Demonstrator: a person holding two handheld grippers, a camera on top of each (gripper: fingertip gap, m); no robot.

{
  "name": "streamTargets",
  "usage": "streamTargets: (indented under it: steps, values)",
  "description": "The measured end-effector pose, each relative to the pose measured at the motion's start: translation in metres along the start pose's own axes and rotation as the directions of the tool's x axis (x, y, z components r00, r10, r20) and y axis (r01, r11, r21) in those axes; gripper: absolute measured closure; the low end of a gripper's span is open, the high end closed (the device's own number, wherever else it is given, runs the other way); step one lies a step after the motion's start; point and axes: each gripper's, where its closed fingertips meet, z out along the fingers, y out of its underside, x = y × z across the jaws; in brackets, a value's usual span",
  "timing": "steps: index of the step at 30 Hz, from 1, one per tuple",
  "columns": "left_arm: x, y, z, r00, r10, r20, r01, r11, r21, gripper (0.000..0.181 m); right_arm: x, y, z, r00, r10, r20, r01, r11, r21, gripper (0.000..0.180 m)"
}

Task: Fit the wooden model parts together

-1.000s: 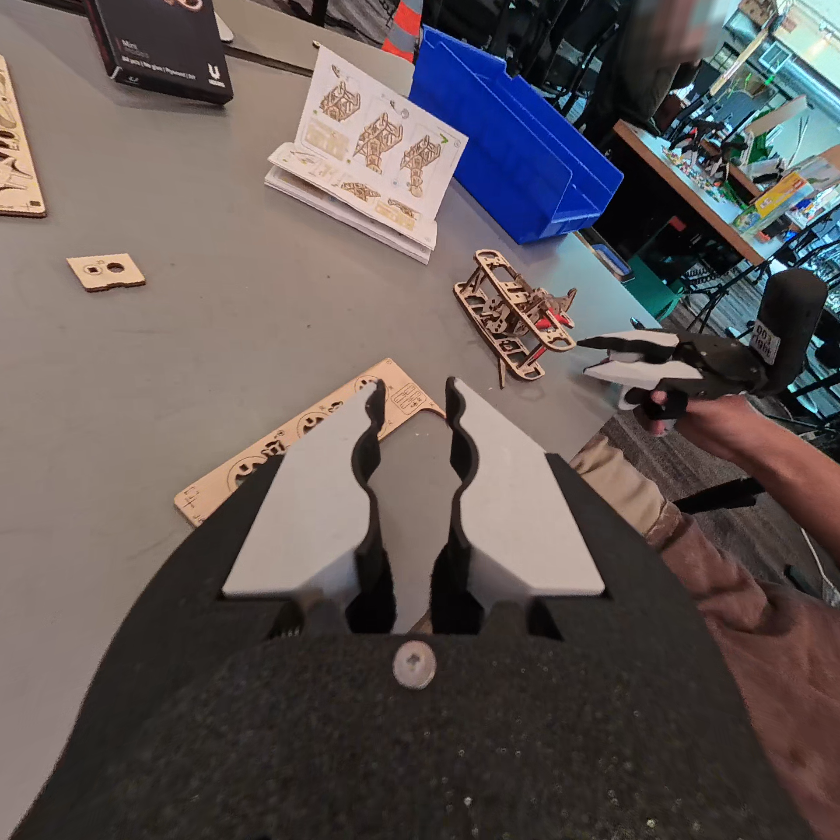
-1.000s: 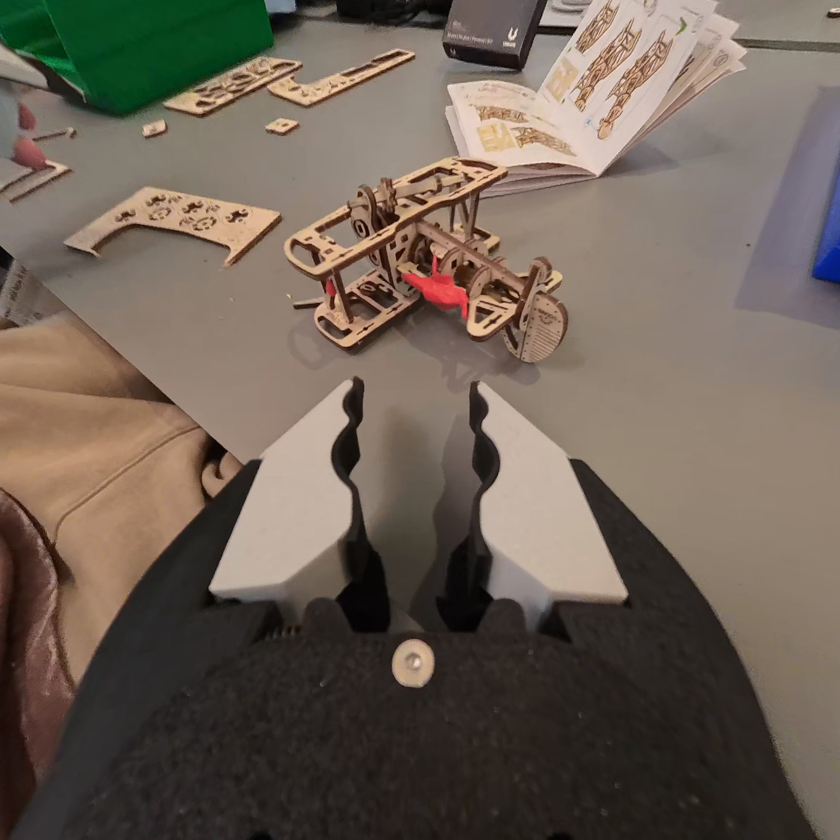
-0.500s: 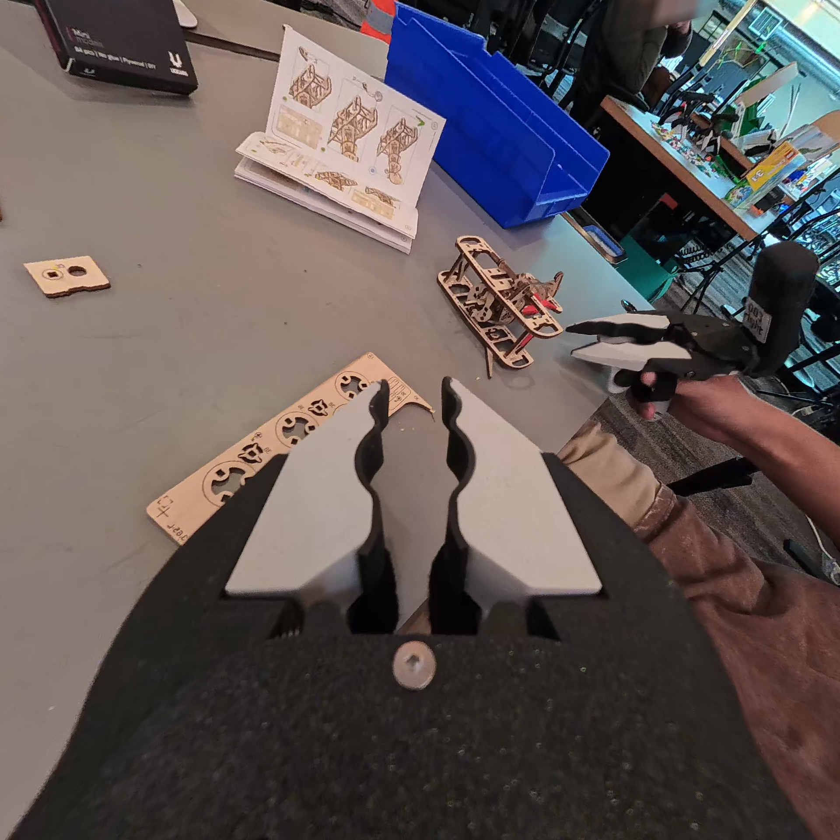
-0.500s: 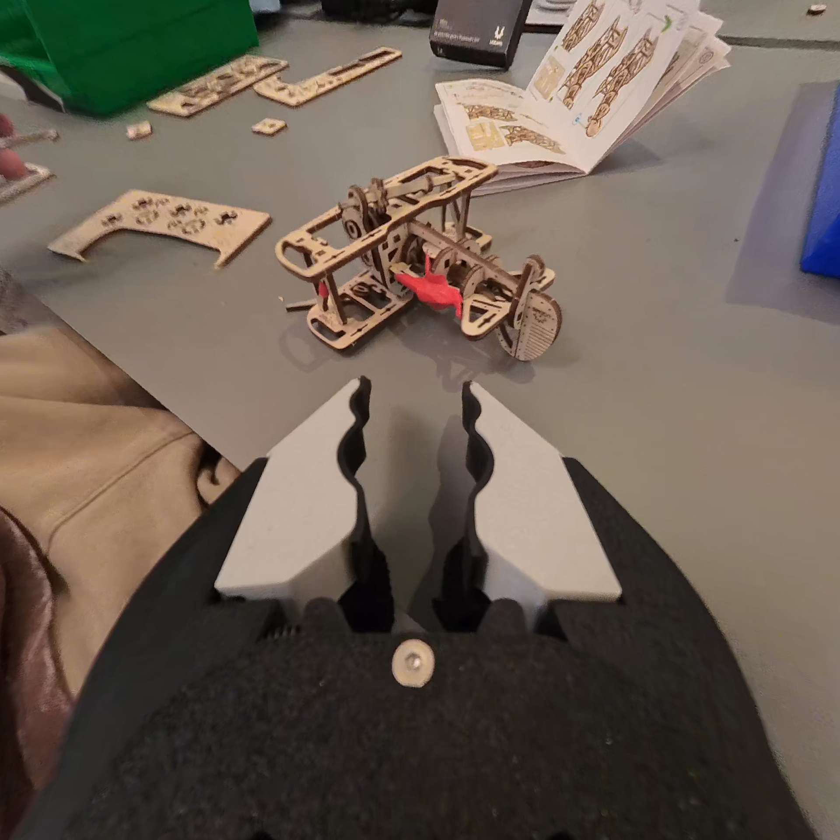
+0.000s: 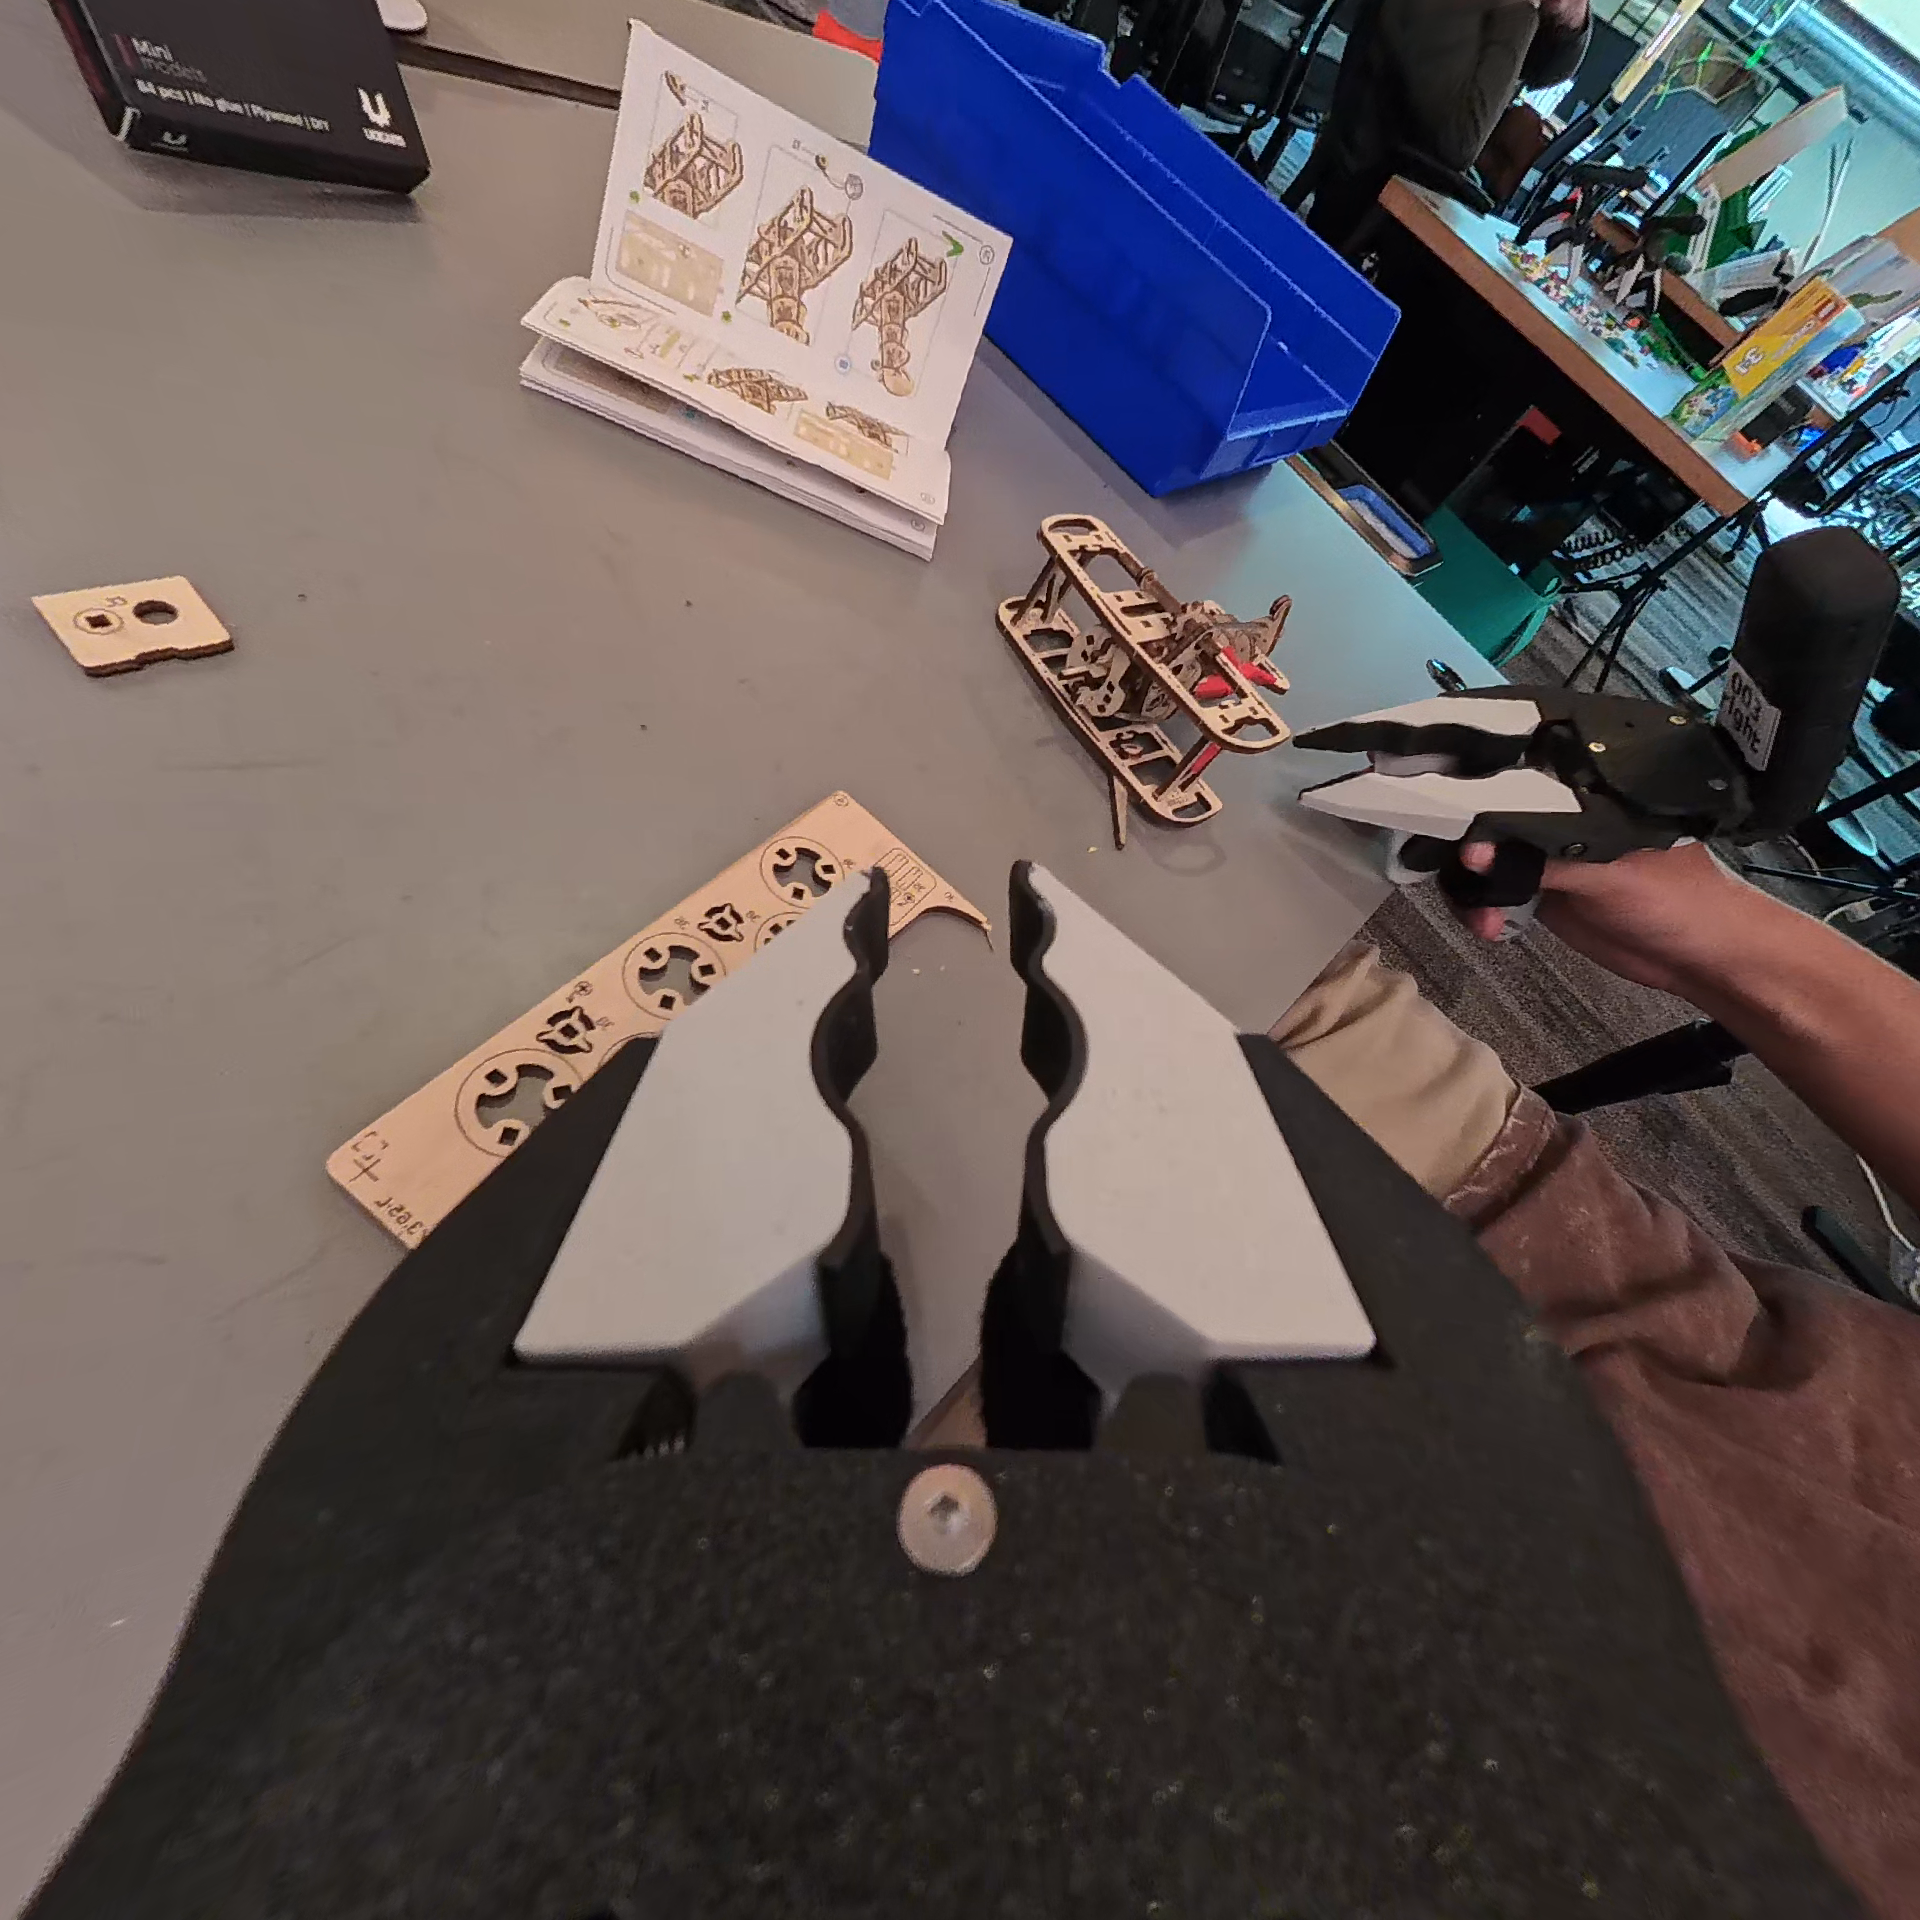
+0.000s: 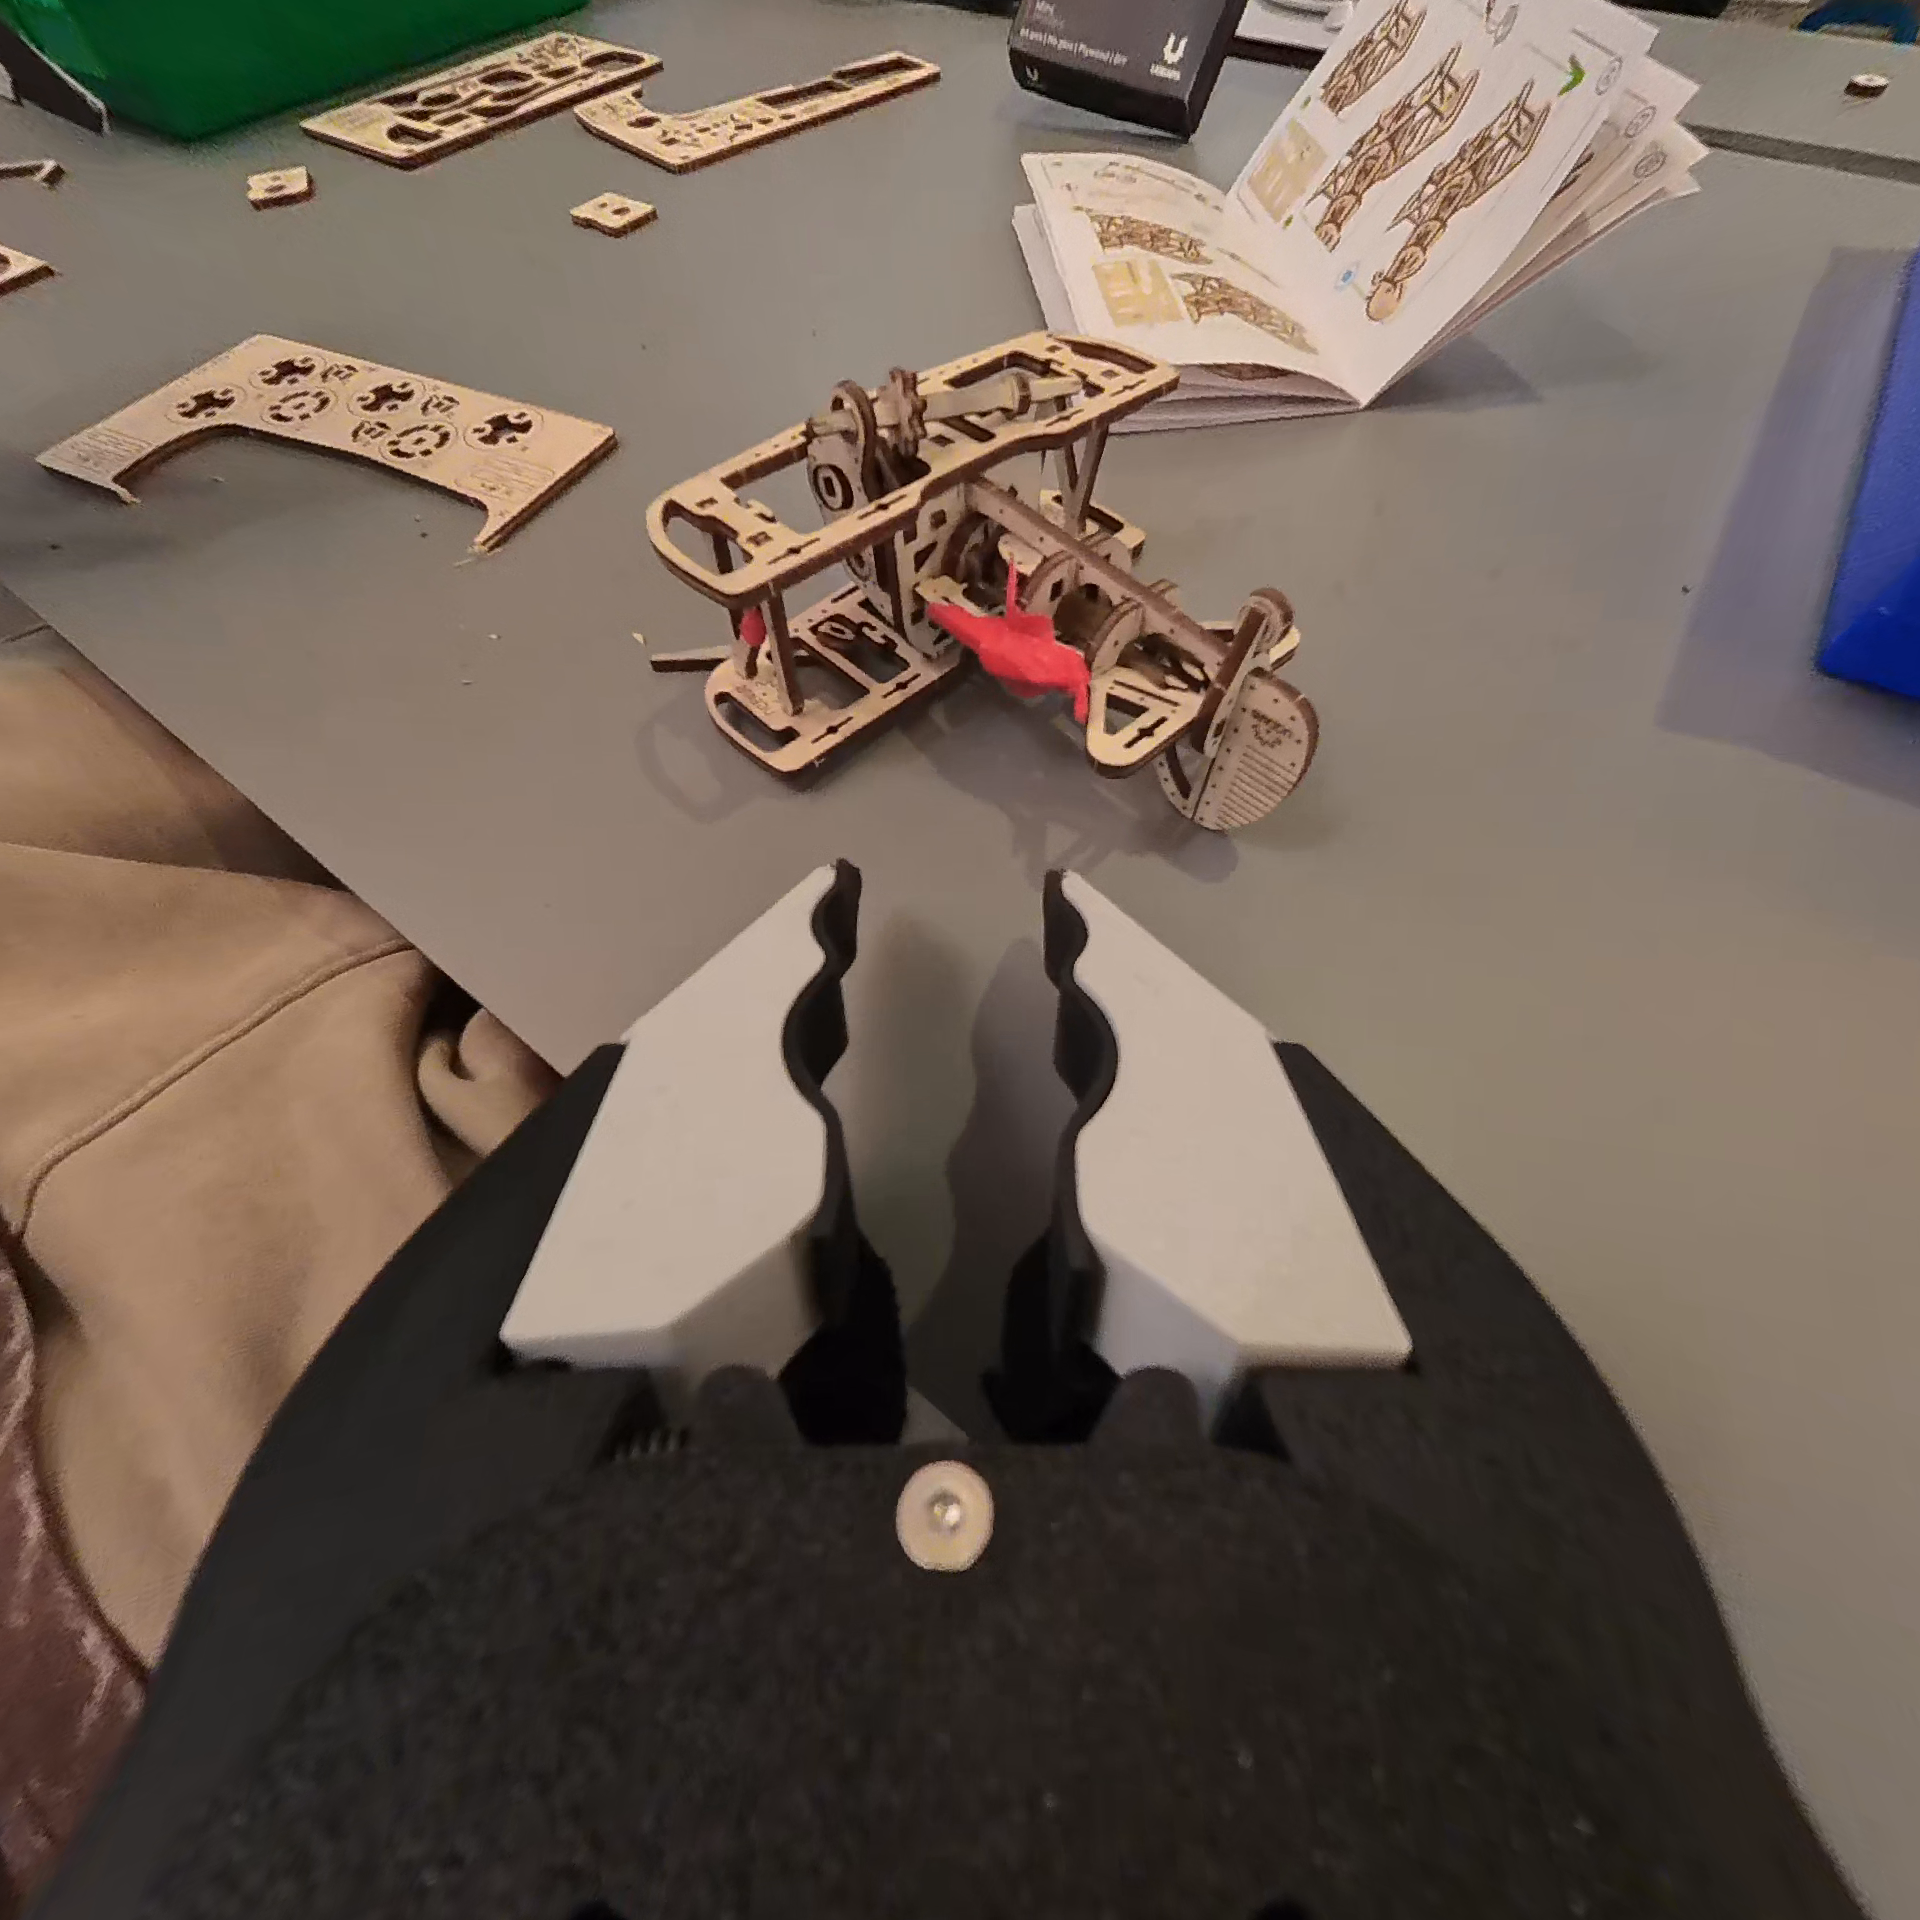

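Wooden model parts dominate the grey table (image 5: 416, 810), which is the largest thing in view, with a blue bin (image 5: 1122, 281) at its far edge and an open instruction booklet (image 5: 769, 312) propped beside it. Nearer the table's front edge stands the half-built biplane (image 6: 966, 582), its lattice wings stacked on thin struts and a red propeller (image 6: 1013, 649) at its nose. It looks light, stiff and brittle, so the surest hold is probably across the flat edge of a wing or the fuselage frame, not on the struts or propeller. A punched-out part sheet (image 5: 665, 997) lies flat just ahead of the left gripper (image 5: 945, 883), whose fingers are parted with nothing between them. The right gripper (image 6: 951, 878) points at the biplane from close by, not touching, its fingers likewise apart and empty. Small loose offcuts, one square scrap (image 5: 130, 623) among them, lie farther off.
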Motion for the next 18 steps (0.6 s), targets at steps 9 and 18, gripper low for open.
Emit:
streamTargets:
  steps: [9, 18]
  values:
    - [0.0014, 0.0003, 0.0012, 1.0, 0.005, -0.005, -0.005, 1.0, -0.004, 0.16, 0.0014, -0.0013, -0.0009, 1.0, 0.02, 0.007, -0.02, 1.0, 0.013, 0.146]
    - [0.0025, 0.0021, 0.0021, 1.0, 0.018, -0.003, -0.018, 1.0, -0.015, 0.16, 0.0001, -0.0009, -0.0003, 1.0, 0.005, 0.004, -0.005, 1.0, 0.008, 0.147]
